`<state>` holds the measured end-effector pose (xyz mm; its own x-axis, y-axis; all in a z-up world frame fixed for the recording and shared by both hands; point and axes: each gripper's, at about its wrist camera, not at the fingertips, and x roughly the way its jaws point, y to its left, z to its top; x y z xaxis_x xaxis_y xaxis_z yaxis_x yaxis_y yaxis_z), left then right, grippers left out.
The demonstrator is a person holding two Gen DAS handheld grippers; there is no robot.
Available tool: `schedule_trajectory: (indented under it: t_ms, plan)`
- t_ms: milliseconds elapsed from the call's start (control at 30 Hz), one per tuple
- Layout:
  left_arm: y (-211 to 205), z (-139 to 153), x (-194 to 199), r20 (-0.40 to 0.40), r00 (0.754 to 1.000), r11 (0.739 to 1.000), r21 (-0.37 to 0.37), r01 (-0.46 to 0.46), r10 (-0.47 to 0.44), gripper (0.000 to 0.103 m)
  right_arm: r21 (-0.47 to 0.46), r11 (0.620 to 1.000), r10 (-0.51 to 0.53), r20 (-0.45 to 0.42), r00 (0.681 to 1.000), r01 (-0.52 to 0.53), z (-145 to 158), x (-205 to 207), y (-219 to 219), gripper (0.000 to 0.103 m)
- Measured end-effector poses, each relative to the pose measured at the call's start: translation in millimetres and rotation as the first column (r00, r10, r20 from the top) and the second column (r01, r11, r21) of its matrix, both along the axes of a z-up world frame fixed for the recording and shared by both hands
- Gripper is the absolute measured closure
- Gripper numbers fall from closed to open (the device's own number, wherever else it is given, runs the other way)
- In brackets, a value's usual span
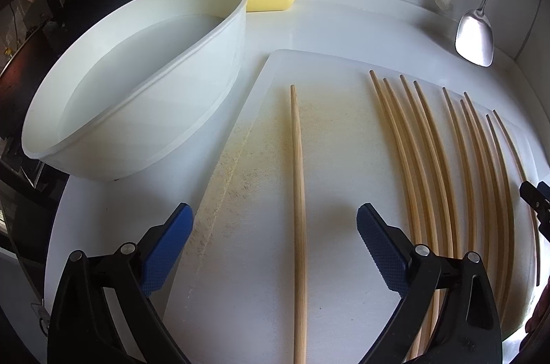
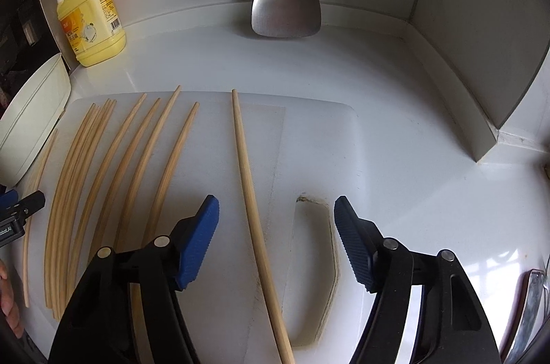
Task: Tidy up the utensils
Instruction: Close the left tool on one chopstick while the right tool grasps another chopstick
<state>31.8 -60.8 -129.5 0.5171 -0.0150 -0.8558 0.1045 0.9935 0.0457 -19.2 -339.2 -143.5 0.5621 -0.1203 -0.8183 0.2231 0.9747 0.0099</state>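
Wood chopsticks [image 1: 298,209] matt; plastic board [image 1: 330,82] scuffed, stained; steel spatula [image 2: 286,8] brushed; basin [image 1: 137,95] smooth plastic

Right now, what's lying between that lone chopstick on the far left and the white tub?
Nothing: in the left wrist view, only bare cutting board and counter separate the lone chopstick from the white tub.

The left gripper [image 1: 275,240] has two matte black plastic arms, each studded with round silver pivot screws, ending in blue rubber pads [image 1: 381,255] with a fine ribbed, knurled face. The right gripper [image 2: 276,240] is built alike: black angular arms with slotted cut-outs, silver screws, blue ridged pads [image 2: 197,245]. At nine o'clock in its view, small white lettering marks a black housing.
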Motion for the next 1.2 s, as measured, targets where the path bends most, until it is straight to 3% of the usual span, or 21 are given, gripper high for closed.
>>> schedule_trajectory:
  t_ms: [267, 467, 567, 667, 800, 900, 1200]
  plan:
    - [-4.8, 2.2, -3.7, 0.005, 1.0, 1.0, -0.024, 0.016, -0.016, 0.026, 0.029, 0.999, 0.045, 0.01, 0.999, -0.046, 0.4, 0.1, 4.2, 0.058]
    - [-10.5, 3.8, -5.2, -0.003, 0.999, 0.999, -0.032, 0.035, -0.035, 0.039, 0.001, 0.998, 0.057, -0.003, 0.998, -0.057, 1.0, 1.0, 8.2, 0.061]
    - [-15.9, 5.2, -7.8, 0.005, 0.999, 0.998, -0.017, 0.054, -0.054, 0.047, -0.059, 0.995, 0.082, -0.011, 0.997, -0.082, 1.9, 0.5, 16.3, 0.085]
    - [-19.5, 6.3, -8.6, 0.005, 0.998, 0.997, -0.026, 0.067, -0.067, 0.056, -0.11, 0.987, 0.117, -0.026, 0.993, -0.119, -0.2, 1.5, 25.6, 0.096]
    - [-22.1, 6.9, -10.6, 0.003, 0.996, 0.995, -0.045, 0.088, -0.088, 0.068, -0.118, 0.985, 0.123, -0.029, 0.992, -0.125, -0.7, 3.1, 25.3, 0.096]
    - [-24.6, 7.4, -11.2, 0.005, 0.995, 0.994, -0.04, 0.102, -0.101, 0.091, -0.102, 0.988, 0.115, -0.019, 0.993, -0.116, -1.3, 1.8, 22.5, 0.097]
    - [-16.3, 8.8, -6.9, -0.015, 0.993, 0.99, -0.09, 0.111, -0.113, 0.096, -0.027, 0.997, 0.073, 0.006, 0.997, -0.073, -1.1, -4.7, 16.3, 0.097]
